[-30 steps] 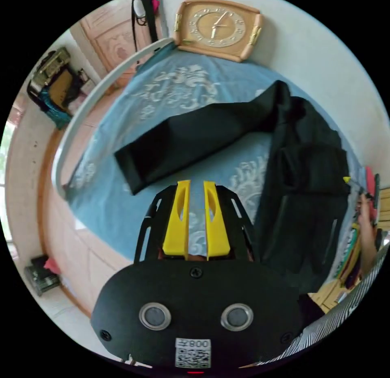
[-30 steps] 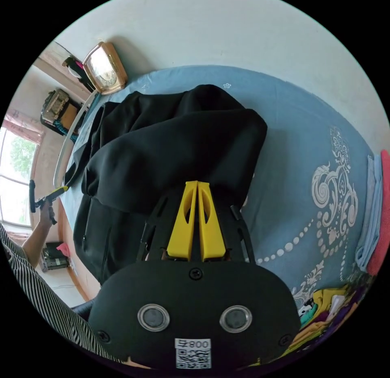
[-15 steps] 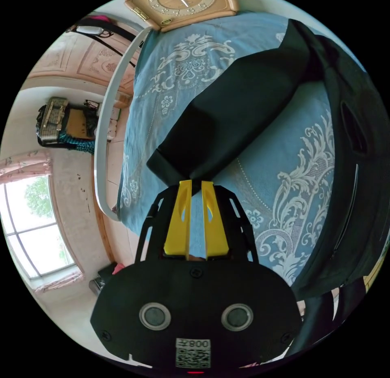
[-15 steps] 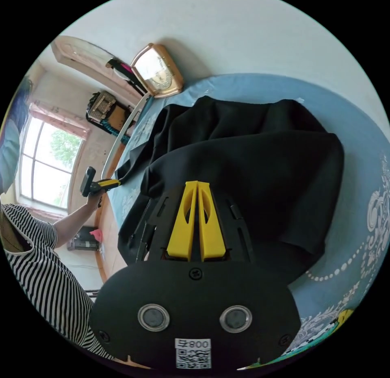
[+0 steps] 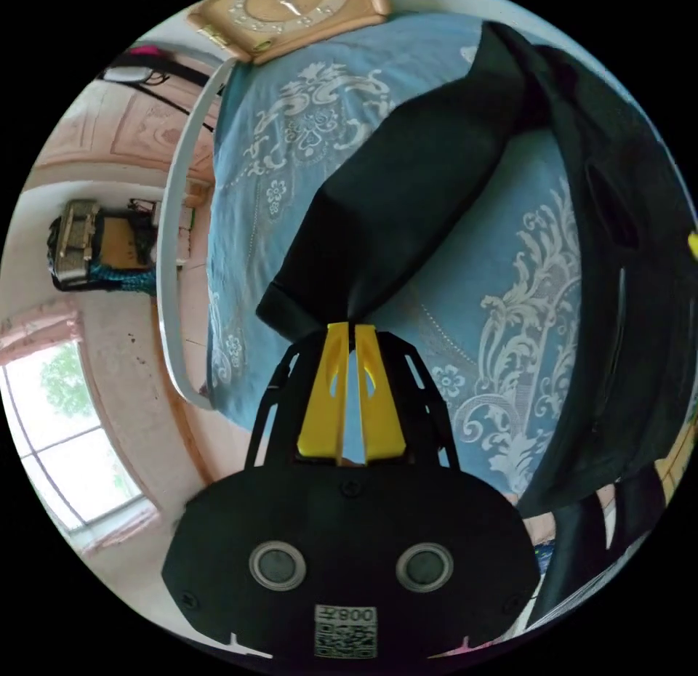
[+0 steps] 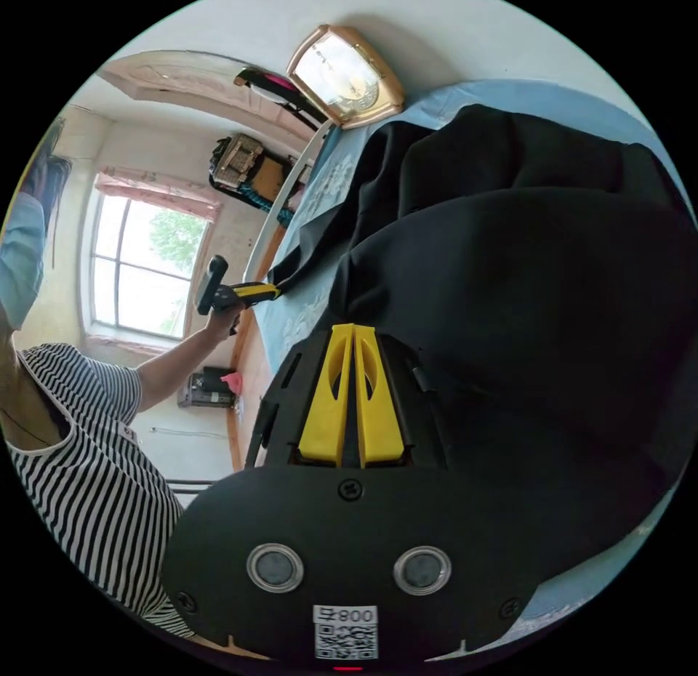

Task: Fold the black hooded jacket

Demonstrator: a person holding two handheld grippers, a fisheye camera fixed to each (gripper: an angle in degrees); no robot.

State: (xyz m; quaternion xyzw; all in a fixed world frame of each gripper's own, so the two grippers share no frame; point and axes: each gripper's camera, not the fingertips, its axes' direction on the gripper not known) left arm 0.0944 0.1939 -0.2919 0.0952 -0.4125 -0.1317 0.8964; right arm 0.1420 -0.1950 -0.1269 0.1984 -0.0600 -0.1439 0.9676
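The black hooded jacket (image 5: 618,283) lies spread on a bed with a blue bedspread (image 5: 502,269), a smooth cloth printed with pale scrolls and flowers. The jacket is matte, soft fabric with loose folds. One long sleeve (image 5: 407,189) runs out flat from the body across the bedspread, tapering to a cuff just ahead of the left claw (image 5: 347,328).

The left claw's two yellow, wedge-shaped plastic jaws stand nearly together, with a thin slit between them, and their tips meet the edge of the sleeve near the cuff; the sleeve fabric puckers there, so the claw seems clenched on it. In the right gripper view the left claw (image 6: 273,291) appears held in a hand (image 6: 222,316), its tip at the sleeve end by the bed's side.

The right claw (image 6: 352,328) has its yellow jaws pressed tight together, with a bulky rounded fold of the jacket (image 6: 523,283) right beyond the tips. Whether cloth is pinched between them I cannot tell.

Beyond the left claw, past the sleeve, a wooden clock (image 5: 291,7) with rounded corners leans at the bed's far end.
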